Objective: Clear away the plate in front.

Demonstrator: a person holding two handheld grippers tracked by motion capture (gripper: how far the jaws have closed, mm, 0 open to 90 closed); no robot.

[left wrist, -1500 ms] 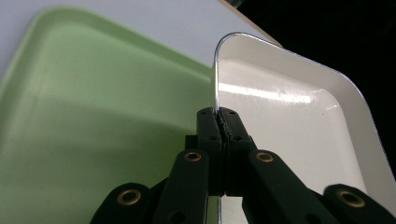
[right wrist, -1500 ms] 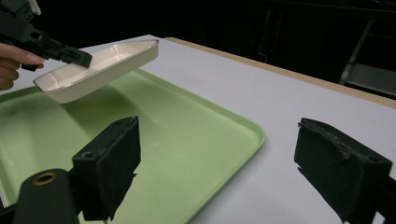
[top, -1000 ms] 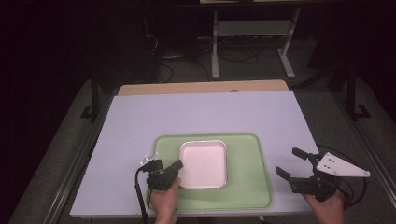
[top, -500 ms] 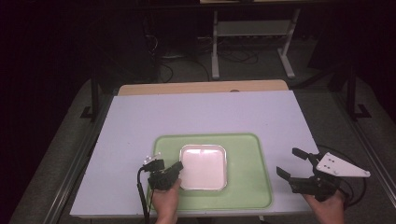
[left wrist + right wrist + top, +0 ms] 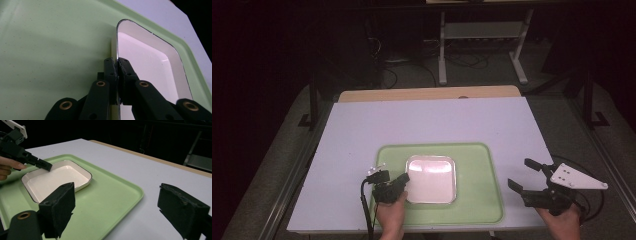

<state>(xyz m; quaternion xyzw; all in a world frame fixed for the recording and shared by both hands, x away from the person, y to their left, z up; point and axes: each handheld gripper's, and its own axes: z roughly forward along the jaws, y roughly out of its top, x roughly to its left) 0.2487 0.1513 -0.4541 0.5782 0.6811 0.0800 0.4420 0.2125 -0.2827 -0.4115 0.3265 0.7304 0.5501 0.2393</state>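
Left claw (image 5: pixel 117 65) stays clamped on white dish (image 5: pixel 150 67) rim; right claw (image 5: pixel 125 207) agape, unmoved

white dish (image 5: pixel 150 65) rim between jaws, hidden

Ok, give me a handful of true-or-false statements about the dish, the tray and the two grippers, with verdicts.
1. The left gripper is shut on the rim of the white dish. True.
2. The white dish sits on the green tray. True.
3. The right gripper is clamped on the tray's edge. False: its jaws stand open, off to the right of the tray, holding nothing.
4. The dish holds food. False: it looks empty.
5. The tray lies on the pale table. True.
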